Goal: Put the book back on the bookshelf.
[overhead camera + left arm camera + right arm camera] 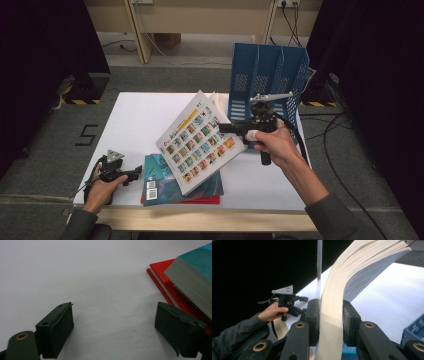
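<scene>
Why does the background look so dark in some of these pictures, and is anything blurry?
High view: the white table is evenly lit, while black curtains at both sides swallow light. Right gripper view: the clamped book sits too close to the lens, so its pages look soft and pale against black. Left gripper view: the open left tongs cast faint shadows, and the red book is slightly soft.

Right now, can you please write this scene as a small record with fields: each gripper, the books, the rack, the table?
right gripper: shut on the picture book, lifted and tilted above the table
picture book pages: bent between the jaws
left gripper: open, holding nothing, low at the table's near left, beside the stack
stack: teal book lying on red book
blue file rack: standing at the far right of the table
table: white
</scene>
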`<state>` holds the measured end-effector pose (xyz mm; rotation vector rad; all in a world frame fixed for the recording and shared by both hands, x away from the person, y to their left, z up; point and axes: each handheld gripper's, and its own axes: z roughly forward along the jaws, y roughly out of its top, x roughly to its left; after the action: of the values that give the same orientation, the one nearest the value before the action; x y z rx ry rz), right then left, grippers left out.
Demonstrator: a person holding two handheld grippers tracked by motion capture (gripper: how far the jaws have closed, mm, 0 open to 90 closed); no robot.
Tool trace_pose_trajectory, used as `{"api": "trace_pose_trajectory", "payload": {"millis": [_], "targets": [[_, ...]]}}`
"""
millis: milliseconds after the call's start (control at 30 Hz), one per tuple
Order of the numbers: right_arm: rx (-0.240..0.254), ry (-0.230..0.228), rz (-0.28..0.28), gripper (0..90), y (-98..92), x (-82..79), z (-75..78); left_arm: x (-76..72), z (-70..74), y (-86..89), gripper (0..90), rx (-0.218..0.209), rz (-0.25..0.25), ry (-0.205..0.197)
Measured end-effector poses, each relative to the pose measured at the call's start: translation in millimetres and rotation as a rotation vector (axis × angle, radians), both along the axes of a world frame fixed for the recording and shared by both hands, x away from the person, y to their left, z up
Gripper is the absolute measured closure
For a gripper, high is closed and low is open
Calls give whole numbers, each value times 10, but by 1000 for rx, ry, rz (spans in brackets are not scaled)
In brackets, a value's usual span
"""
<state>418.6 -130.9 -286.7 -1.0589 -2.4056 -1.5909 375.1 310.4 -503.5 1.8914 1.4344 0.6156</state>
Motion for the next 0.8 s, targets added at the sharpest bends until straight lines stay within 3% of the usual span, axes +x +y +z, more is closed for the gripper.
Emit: {"api": "trace_pose_trajectory", "payload": {"millis": [33, 200, 300, 500, 633, 800], "targets": [[0, 0, 0, 721, 0, 0, 0, 0, 0, 0, 145, 0, 0, 0], [-95, -28, 39, 719, 283, 33, 185, -1, -1, -1, 147, -3, 1, -2], [-118, -31, 51, 719, 375, 22, 240, -4, -2, -2, 147, -5, -3, -4], [-123, -20, 57, 707, 455, 29, 251, -6, -1, 0, 148, -6, -2, -6], [-98, 26, 57, 686, 513, 30, 210, -5, -4, -5, 147, -2, 0, -7], [-131, 49, 61, 676, 573, 34, 154, -4, -3, -5, 147, 1, -1, -7]]}}
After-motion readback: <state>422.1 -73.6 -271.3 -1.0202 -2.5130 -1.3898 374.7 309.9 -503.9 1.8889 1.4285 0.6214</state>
